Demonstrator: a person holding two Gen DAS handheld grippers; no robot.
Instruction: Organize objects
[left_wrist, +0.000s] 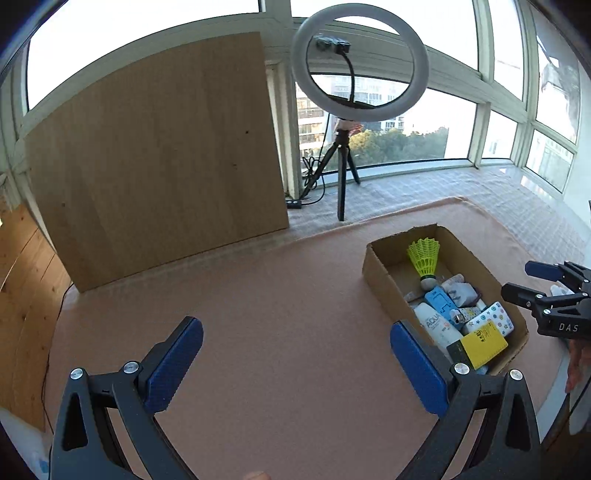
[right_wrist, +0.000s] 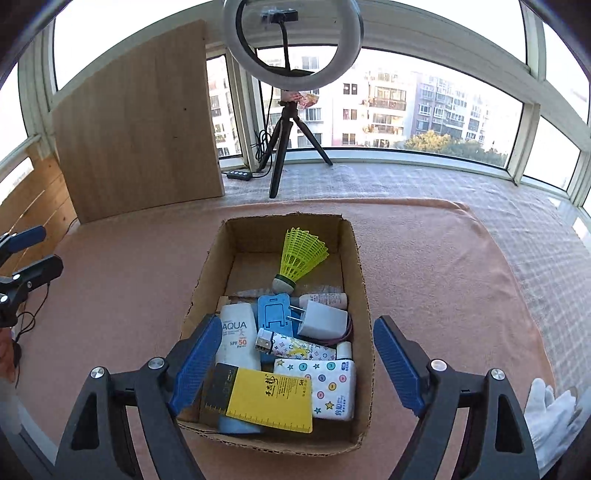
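While the right tool (right_wrist: 291, 363) hangs spread wide and empty over the filled cardboard box (right_wrist: 364, 295), the left tool (left_wrist: 297, 363) gapes empty above bare pink tabletop (left_wrist: 277, 295).

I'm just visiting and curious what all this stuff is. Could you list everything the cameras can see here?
cardboard box: one, brown, open, on the pink cloth
shuttlecock: one, yellow-green, at the box's far end
sunscreen bottle: one, white, left side of the box
phone stand: one, blue, middle of the box
charger plug: one, white, right of the phone stand
star-patterned pack: one, white, near right corner of the box
yellow ruler card: one, near end of the box
pink cloth: one, covering the table
wooden board: one, leaning at the window
ring light: one, white, on a black tripod
left gripper: black with blue pads, open, empty
right gripper: same, open above the box
gloved hand: white, lower right
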